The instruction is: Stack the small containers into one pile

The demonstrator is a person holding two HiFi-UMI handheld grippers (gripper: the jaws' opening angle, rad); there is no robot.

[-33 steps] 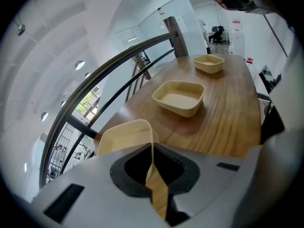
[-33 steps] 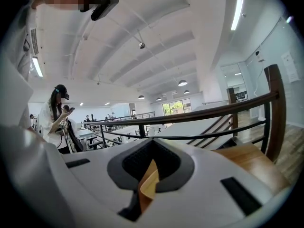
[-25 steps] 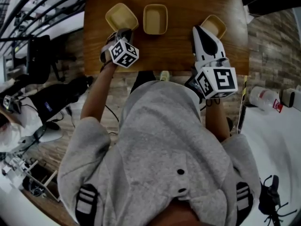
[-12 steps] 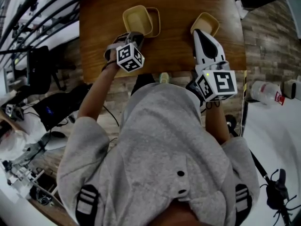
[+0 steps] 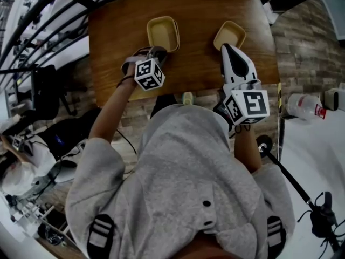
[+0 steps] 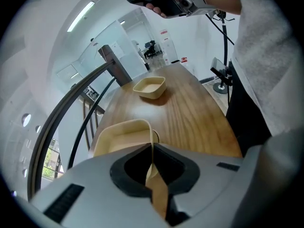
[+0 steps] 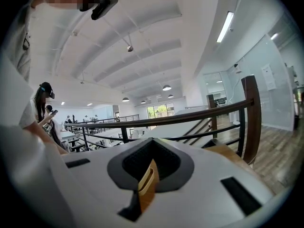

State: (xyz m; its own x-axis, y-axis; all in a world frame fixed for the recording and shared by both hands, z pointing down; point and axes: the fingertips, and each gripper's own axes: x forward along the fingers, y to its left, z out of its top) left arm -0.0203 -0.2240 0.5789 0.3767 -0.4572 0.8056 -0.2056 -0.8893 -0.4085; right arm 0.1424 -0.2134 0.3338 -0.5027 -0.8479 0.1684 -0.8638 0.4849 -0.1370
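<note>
On the wooden table (image 5: 118, 47), my left gripper (image 5: 158, 50) is shut on the near wall of a tan container (image 5: 163, 32). That container sits nested over another one. In the left gripper view the thin wall (image 6: 153, 148) stands pinched between the jaws, and a second rim peeks out beside it. My right gripper (image 5: 225, 46) is shut on the rim of another tan container (image 5: 230, 35). A tan strip (image 7: 146, 183) shows between its jaws in the right gripper view. This container (image 6: 150, 86) also shows farther along the table in the left gripper view.
A dark curved railing (image 5: 48, 15) runs past the table's left side. A plastic bottle (image 5: 303, 111) and a black stand (image 5: 291, 182) are on the floor at the right. People (image 7: 45, 108) stand far off beyond the railing.
My left gripper carried its container to the right and onto the middle container, so two separate ones now appear as one. The right gripper shifted a little left with its container.
</note>
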